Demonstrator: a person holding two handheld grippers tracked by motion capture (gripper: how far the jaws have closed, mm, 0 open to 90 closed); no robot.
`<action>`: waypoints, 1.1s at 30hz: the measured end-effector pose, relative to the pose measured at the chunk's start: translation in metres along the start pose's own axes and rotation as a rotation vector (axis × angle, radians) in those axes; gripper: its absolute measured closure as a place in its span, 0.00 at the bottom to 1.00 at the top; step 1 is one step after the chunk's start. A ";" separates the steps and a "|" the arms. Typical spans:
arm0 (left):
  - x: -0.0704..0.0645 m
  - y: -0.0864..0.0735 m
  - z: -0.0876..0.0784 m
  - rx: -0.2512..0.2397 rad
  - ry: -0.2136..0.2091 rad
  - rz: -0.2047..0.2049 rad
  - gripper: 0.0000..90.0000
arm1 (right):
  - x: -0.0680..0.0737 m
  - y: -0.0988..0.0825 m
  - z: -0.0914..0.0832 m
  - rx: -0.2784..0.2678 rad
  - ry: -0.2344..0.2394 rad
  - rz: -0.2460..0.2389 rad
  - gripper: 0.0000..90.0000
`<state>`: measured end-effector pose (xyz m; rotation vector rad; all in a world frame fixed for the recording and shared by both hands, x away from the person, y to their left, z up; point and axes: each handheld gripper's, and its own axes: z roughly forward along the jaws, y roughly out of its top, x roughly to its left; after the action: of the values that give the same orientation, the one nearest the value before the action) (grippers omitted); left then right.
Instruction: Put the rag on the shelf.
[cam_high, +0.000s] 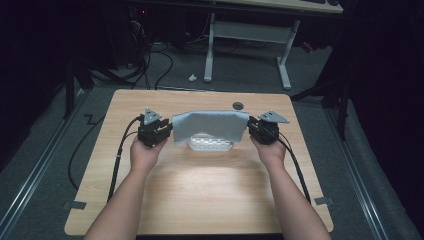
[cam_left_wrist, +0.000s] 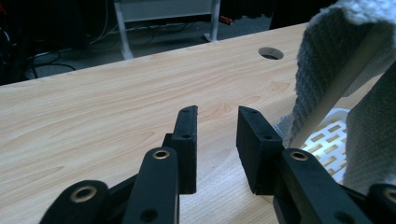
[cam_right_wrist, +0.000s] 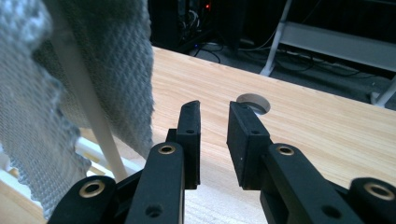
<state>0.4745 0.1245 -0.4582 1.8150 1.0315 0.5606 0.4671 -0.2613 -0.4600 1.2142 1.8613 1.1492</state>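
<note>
The table (cam_high: 200, 200) has a light wood-grain top with rounded corners. A round cable hole (cam_high: 238, 105) sits near the far edge, at 1 o'clock from the centre. A white slotted rack (cam_high: 210, 144) stands directly on the top, just toward 12 o'clock of centre. A grey cloth (cam_high: 210, 125) hangs over the rack. The near half of the top is bare.

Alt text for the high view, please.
A grey cloth hangs draped over a white rack on a wooden table. A person's two hands hold the left gripper and right gripper at either end of the cloth.
</note>
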 end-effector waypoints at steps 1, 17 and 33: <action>0.001 -0.001 -0.001 0.000 0.003 0.000 0.76 | -0.002 -0.002 0.000 0.005 -0.006 0.003 0.84; 0.010 -0.008 -0.021 -0.011 0.037 -0.008 0.72 | -0.007 -0.004 -0.016 -0.001 -0.015 -0.016 0.77; -0.006 -0.043 -0.083 -0.013 -0.004 -0.023 0.62 | 0.003 -0.015 -0.069 -0.003 -0.017 -0.098 0.66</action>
<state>0.3932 0.1701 -0.4587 1.7901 1.0422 0.5484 0.4016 -0.2844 -0.4446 1.1150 1.8834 1.0851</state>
